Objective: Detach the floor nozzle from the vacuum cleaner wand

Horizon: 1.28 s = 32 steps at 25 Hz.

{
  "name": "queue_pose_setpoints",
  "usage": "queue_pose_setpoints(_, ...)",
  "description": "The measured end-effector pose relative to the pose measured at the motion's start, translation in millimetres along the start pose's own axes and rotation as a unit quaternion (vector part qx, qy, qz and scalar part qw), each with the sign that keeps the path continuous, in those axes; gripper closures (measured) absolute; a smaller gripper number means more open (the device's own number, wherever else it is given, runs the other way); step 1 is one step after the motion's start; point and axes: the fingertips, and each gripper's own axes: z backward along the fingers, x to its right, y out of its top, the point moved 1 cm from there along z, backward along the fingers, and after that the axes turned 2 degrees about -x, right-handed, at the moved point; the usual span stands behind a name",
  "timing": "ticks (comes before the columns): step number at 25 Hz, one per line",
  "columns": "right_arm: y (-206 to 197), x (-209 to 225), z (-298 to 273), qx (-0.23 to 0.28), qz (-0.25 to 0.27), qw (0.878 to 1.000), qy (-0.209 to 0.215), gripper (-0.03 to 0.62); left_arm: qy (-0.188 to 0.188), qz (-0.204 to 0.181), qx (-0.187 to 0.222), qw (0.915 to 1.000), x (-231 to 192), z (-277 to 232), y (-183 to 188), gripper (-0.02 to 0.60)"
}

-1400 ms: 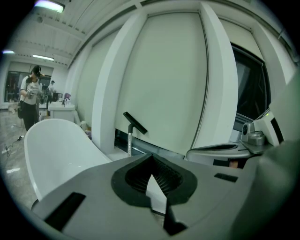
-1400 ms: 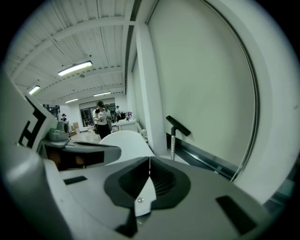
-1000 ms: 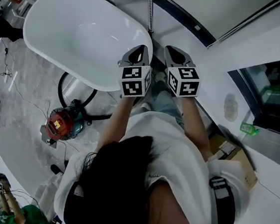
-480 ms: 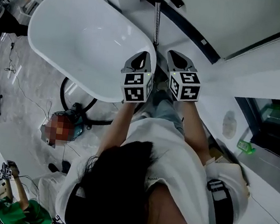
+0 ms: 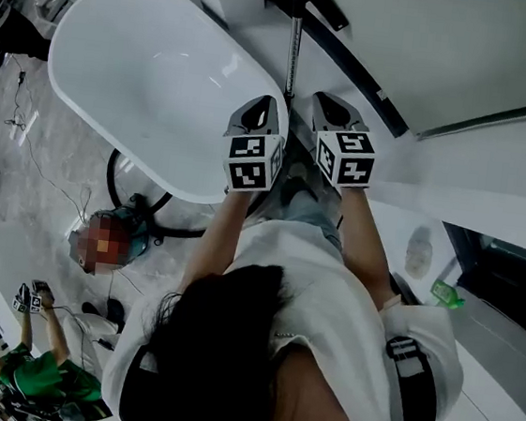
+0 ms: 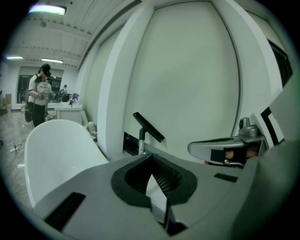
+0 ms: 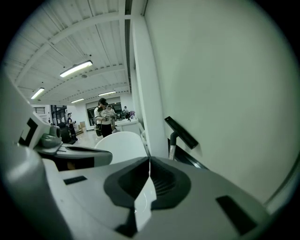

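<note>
Both shut: left tool (image 5: 267, 104), right tool (image 5: 325, 104); wand (image 5: 293, 57) ahead, tub rim (image 5: 264, 56) maybe below.

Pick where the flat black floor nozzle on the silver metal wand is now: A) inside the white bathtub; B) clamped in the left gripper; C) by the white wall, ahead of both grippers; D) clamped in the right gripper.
C: the flat black floor nozzle tops the silver metal wand by the white wall, beyond the left gripper and right gripper, both shut and empty.
</note>
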Motion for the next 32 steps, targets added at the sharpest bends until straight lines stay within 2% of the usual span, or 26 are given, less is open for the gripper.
queue_pose_setpoints(6,18.4,18.7,-23.8,-0.004,0.004,1.000,-0.002,0.577,0.002,0.002,-0.005,1.0000,-1.2,-23.5,12.3,0.578)
queue_pose_setpoints(12,21.2,36.7,-53.4,-0.045,-0.006,0.999,0.009,0.577,0.008,0.005,-0.010,0.9999,-5.7,-46.6,20.3,0.578)
queue_pose_setpoints(32,82.7,99.3,-123.3,-0.031,0.032,0.999,0.007,0.576,0.022,0.023,-0.012,0.9994,-9.5,-125.9,49.4,0.578)
